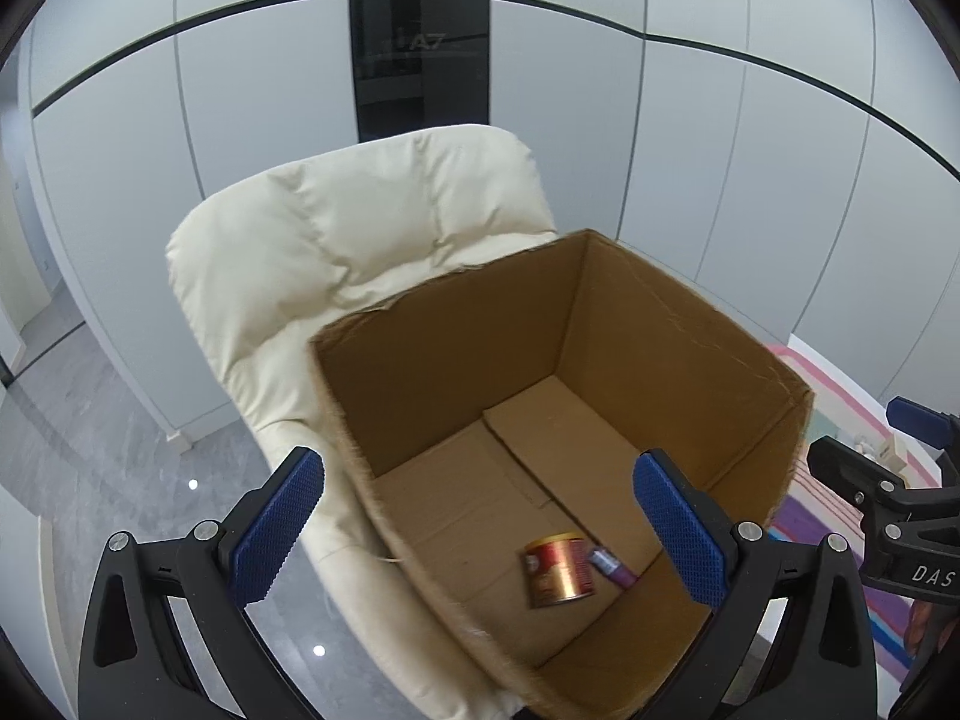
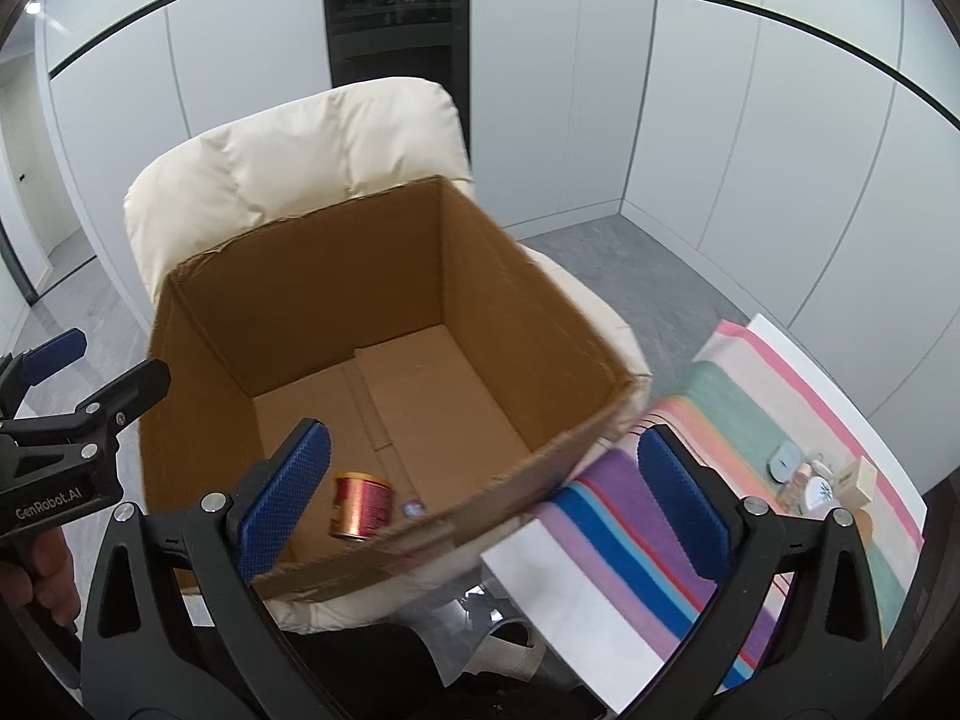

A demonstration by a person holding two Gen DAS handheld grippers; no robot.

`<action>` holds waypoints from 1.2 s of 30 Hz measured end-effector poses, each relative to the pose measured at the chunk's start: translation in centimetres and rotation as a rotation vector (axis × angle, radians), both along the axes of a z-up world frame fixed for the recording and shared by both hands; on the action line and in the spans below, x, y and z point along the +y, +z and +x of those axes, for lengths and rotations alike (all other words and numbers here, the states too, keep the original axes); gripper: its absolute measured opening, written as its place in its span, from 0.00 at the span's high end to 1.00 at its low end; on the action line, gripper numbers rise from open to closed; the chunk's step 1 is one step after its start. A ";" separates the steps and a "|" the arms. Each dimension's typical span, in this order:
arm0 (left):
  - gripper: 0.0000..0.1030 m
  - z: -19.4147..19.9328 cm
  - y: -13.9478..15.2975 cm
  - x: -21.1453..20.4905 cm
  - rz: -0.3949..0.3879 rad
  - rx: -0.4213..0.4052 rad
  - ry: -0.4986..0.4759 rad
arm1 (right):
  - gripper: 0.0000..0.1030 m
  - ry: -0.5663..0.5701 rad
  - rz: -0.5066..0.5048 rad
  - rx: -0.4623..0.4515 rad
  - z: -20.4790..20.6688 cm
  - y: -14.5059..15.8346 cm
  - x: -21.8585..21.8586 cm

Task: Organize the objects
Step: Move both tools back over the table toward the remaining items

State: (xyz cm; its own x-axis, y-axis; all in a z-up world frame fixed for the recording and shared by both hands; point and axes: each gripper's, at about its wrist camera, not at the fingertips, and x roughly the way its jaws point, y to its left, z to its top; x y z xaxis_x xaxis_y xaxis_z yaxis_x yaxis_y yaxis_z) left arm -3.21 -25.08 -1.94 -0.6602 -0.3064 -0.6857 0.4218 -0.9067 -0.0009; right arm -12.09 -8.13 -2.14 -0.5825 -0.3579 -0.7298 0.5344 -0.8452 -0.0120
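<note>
Both hand-held grippers hang with blue-padded jaws spread wide and nothing between them: the left hand-held gripper (image 1: 480, 534) above the box's left rim, the right hand-held gripper (image 2: 483, 498) above its near right corner. Below sits a cream padded armchair (image 2: 288, 144) carrying a large open brown cardboard box (image 2: 492, 276). To the right, a bench under a striped multicoloured cloth (image 2: 648, 534) holds several small items, too small to name. Inside the box, near its front wall, a short red-and-gold tin can (image 1: 557, 569) lies on its side – beside it a small purple tube-like object (image 1: 612, 565). The can looks stiff, smooth and likely to roll; gripping across its curved middle seems safest.
</note>
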 end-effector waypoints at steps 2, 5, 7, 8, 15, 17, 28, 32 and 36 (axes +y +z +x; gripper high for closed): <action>0.00 -0.5 0.0 0.7 0.002 0.001 -0.018 | 0.00 -0.020 0.000 0.000 -0.2 0.0 1.0; 0.00 -1.4 0.0 2.0 0.006 0.002 -0.047 | 0.00 -0.043 0.000 -0.003 -0.6 0.0 2.4; 0.00 -2.1 0.0 2.9 0.008 0.001 -0.064 | 0.00 -0.058 -0.001 -0.005 -0.8 0.1 3.7; 0.00 -2.4 0.0 3.3 0.008 0.000 -0.072 | 0.00 -0.064 0.001 -0.004 -0.8 0.1 4.1; 0.00 -4.1 -0.1 6.0 0.026 -0.004 -0.116 | 0.00 -0.118 0.013 -0.002 -1.4 -0.1 7.9; 0.00 -4.6 -0.2 7.0 0.025 -0.004 -0.134 | 0.00 -0.133 0.018 0.005 -1.4 -0.1 9.0; 0.00 -7.3 -0.4 12.2 0.038 -0.016 -0.225 | 0.00 -0.225 0.008 -0.009 -1.9 -0.3 15.1; 0.00 -8.2 -0.7 14.3 0.036 -0.023 -0.260 | 0.00 -0.263 0.007 -0.015 -2.0 -0.5 17.4; 0.00 -8.8 -0.6 16.7 0.034 -0.022 -0.294 | 0.00 -0.301 0.005 -0.024 -2.0 -0.6 20.0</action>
